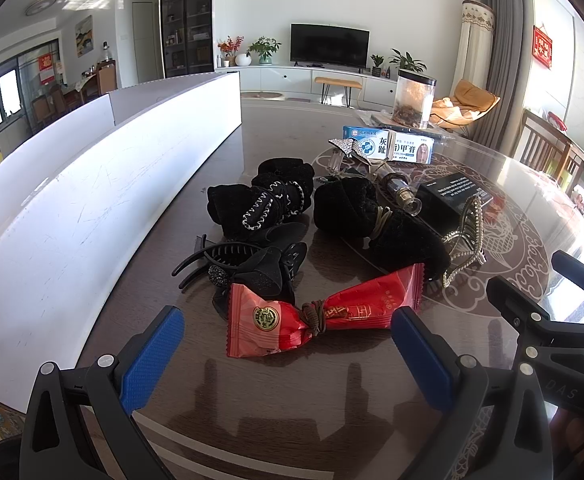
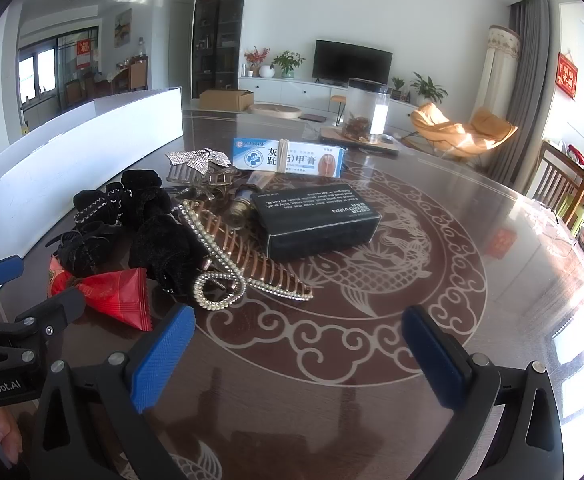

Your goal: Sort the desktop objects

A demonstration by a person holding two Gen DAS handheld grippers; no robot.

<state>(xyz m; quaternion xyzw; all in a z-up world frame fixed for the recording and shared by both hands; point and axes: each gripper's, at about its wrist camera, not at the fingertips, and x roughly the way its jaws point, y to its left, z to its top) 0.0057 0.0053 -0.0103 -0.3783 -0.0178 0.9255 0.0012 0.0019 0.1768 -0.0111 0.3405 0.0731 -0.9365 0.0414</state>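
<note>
A pile of small objects lies on the dark glass-topped table point(image 1: 292, 420). A red snack packet tied with a hair band point(image 1: 324, 316) lies just ahead of my left gripper point(image 1: 288, 328), which is open and empty. Behind it are a black claw clip point(image 1: 248, 264), black velvet scrunchies point(image 1: 276, 196), a pearl hair clip point(image 1: 466, 236), a black box point(image 1: 452, 192) and a blue-white ointment box point(image 1: 388, 146). My right gripper point(image 2: 298, 328) is open and empty, near the pearl clip point(image 2: 232, 264) and the black box point(image 2: 316, 220). The red packet point(image 2: 112, 292) shows at its left.
A long white open box point(image 1: 92, 200) stands along the table's left side. A clear jar with a black lid point(image 1: 414, 98) stands at the far side. A rhinestone bow clip point(image 2: 200, 164) and a small glass bottle point(image 2: 242, 204) lie in the pile. Wooden chairs point(image 2: 564, 188) stand at right.
</note>
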